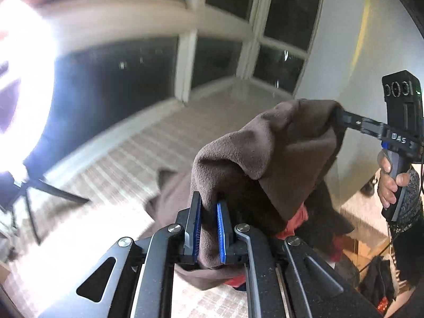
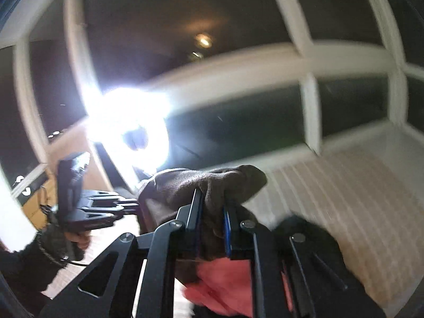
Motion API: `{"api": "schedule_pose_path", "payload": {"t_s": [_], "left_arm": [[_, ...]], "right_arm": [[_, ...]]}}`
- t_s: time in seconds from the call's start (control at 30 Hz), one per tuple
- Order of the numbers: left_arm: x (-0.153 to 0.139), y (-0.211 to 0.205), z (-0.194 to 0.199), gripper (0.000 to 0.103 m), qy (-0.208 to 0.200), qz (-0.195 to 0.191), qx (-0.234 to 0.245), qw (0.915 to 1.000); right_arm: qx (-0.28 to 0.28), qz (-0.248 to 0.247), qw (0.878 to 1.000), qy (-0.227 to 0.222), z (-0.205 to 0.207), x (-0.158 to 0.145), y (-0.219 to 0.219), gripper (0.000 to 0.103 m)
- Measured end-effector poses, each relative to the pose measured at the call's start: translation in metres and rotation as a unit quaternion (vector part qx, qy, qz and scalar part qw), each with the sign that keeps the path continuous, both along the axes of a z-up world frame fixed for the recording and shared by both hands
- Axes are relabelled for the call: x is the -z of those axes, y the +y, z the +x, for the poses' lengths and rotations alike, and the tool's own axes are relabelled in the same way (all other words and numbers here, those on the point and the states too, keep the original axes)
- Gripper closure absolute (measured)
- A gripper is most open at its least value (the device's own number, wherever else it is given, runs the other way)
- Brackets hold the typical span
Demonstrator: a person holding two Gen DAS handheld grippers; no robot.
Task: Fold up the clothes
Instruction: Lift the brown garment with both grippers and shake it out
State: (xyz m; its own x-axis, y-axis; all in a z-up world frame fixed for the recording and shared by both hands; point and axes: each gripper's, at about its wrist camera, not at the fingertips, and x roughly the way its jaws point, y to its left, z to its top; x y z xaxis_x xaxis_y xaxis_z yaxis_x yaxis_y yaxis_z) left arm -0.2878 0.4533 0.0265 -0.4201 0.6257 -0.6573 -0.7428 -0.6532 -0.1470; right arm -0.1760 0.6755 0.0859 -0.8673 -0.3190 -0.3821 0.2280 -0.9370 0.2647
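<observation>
A brown fleece garment (image 1: 265, 153) hangs in the air, stretched between both grippers above a pale striped surface (image 1: 127, 159). My left gripper (image 1: 209, 201) is shut on one bunched edge of it, the cloth pinched between the blue pads. My right gripper (image 1: 338, 115) is seen at the right of the left wrist view, clamped on the garment's far corner, held by a hand (image 1: 389, 185). In the right wrist view the right gripper (image 2: 213, 204) is shut on the brown garment (image 2: 190, 182), and the left gripper (image 2: 136, 208) bites the cloth's other end. Red-pink cloth (image 2: 225, 278) lies below.
A very bright ring lamp (image 1: 23, 66) on a dark stand (image 1: 39, 188) glares at the left. Dark window panes with white frames (image 1: 185, 61) stand behind the striped surface. More dark clothes (image 1: 379, 278) lie on the floor at the lower right.
</observation>
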Motion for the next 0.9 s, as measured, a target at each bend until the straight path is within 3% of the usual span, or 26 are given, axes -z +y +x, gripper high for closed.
{"api": "schedule_pose_path", "payload": {"t_s": [0.07,0.23,0.4,0.5,0.6,0.67,0.7,0.77,0.83,0.9], "left_arm": [[-0.030,-0.026,0.008,0.100,0.027,0.015,-0.011,0.9995],[-0.094,-0.112,0.032,0.101,0.075,0.057,-0.061,0.9937],[-0.153,-0.208,0.066,0.101,0.132,0.087,-0.135,0.9782],[-0.177,-0.257,0.094,0.101,0.163,0.073,-0.163,0.9702],[-0.191,-0.300,0.126,0.101,0.176,0.055,-0.181,0.9660],[-0.184,-0.323,0.148,0.100,0.166,0.025,-0.190,0.9673],[-0.174,-0.335,0.160,0.095,0.153,0.008,-0.195,0.9688],[-0.136,-0.359,0.174,0.087,0.102,-0.019,-0.202,0.9739],[-0.082,-0.383,0.184,0.081,0.038,-0.057,-0.214,0.9745],[-0.025,-0.403,0.196,0.081,-0.017,-0.106,-0.226,0.9682]], "right_arm": [[-0.024,0.008,0.999,0.026,0.003,-0.028,-0.026,0.090],[-0.077,0.020,0.995,0.062,0.001,-0.079,-0.097,0.091],[-0.140,0.031,0.987,0.078,-0.003,-0.117,-0.183,0.091],[-0.172,0.031,0.981,0.085,0.004,-0.125,-0.224,0.091],[-0.192,0.033,0.978,0.076,0.017,-0.113,-0.255,0.095],[-0.200,0.033,0.978,0.038,0.017,-0.084,-0.270,0.095],[-0.195,0.040,0.980,0.004,0.017,-0.060,-0.277,0.095],[-0.168,0.085,0.978,-0.092,0.010,0.018,-0.285,0.081],[-0.135,0.153,0.958,-0.200,0.007,0.108,-0.289,0.079],[-0.098,0.145,0.941,-0.291,0.013,0.179,-0.278,0.079]]}}
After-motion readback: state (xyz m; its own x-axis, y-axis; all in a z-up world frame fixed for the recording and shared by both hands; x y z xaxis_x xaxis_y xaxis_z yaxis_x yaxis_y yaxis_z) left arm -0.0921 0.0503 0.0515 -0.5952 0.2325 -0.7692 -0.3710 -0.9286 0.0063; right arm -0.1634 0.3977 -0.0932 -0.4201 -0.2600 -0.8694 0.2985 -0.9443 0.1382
